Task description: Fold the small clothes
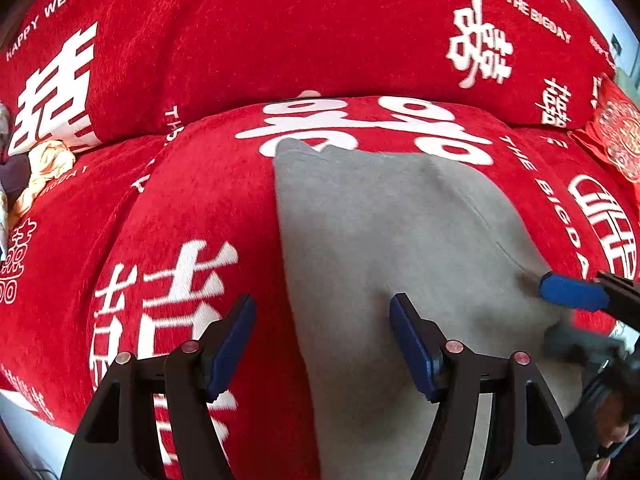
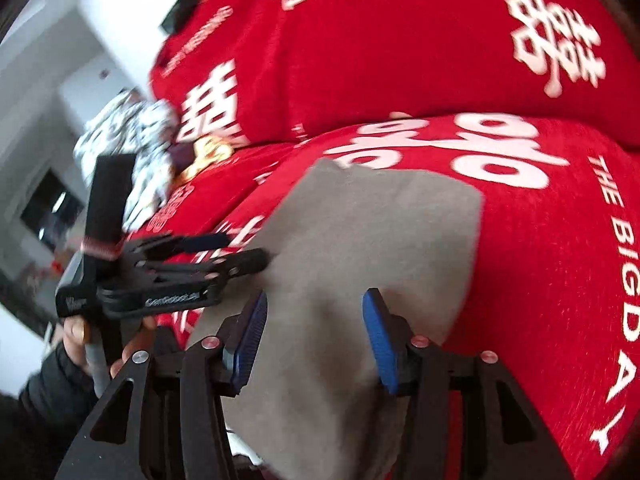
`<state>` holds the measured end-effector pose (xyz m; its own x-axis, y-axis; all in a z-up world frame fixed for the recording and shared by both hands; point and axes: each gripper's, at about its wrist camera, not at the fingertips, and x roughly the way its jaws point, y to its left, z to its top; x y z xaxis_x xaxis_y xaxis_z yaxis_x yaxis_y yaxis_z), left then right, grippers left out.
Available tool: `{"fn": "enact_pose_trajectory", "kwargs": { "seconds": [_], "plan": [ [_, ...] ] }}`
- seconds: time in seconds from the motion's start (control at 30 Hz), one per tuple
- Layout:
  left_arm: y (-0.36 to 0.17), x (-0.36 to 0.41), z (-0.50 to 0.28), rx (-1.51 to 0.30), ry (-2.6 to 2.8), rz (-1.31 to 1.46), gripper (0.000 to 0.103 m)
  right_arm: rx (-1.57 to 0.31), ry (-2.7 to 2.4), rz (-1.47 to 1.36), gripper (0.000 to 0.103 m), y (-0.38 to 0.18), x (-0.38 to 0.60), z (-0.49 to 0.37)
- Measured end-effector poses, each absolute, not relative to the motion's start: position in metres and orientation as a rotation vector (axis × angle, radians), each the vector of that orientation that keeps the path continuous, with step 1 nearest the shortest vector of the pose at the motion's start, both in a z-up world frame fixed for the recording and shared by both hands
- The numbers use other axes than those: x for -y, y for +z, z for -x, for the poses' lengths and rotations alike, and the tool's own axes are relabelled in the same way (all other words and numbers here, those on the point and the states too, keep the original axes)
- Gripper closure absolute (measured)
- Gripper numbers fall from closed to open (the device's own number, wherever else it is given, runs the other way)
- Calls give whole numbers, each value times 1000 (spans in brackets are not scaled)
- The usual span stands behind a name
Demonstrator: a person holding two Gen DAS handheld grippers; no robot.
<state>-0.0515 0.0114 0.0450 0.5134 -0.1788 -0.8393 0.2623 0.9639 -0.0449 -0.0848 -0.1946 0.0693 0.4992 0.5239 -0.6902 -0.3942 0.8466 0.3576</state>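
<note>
A grey garment [image 1: 380,240] lies flat on a red sofa seat covered with white characters. My left gripper [image 1: 322,344] is open above the garment's near left edge, one finger over the red cover, the other over the grey cloth. My right gripper [image 2: 314,340] is open over the garment's [image 2: 372,248] near end. In the left wrist view the right gripper's blue fingertip [image 1: 572,292] shows at the garment's right edge. In the right wrist view the left gripper [image 2: 224,252] shows at the garment's left edge.
The red backrest [image 1: 300,32] rises behind the seat. A pile of crumpled clothes [image 1: 44,168] lies at the far left of the sofa, also in the right wrist view [image 2: 132,148]. A red embroidered cushion [image 1: 616,136] sits at the right.
</note>
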Motion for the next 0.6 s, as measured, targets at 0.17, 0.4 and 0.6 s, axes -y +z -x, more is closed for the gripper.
{"fn": "enact_pose_trajectory", "kwargs": {
  "seconds": [0.17, 0.4, 0.6],
  "plan": [
    [36, -6, 73, -988, -262, -138, 32, -921, 526, -132, 48, 46, 194, 98],
    [37, -12, 91, -985, -261, -117, 32, -907, 517, -147, 48, 44, 206, 128],
    [42, -17, 111, -977, -242, -112, 32, -882, 573, -87, 47, 54, 195, 155]
  ]
}}
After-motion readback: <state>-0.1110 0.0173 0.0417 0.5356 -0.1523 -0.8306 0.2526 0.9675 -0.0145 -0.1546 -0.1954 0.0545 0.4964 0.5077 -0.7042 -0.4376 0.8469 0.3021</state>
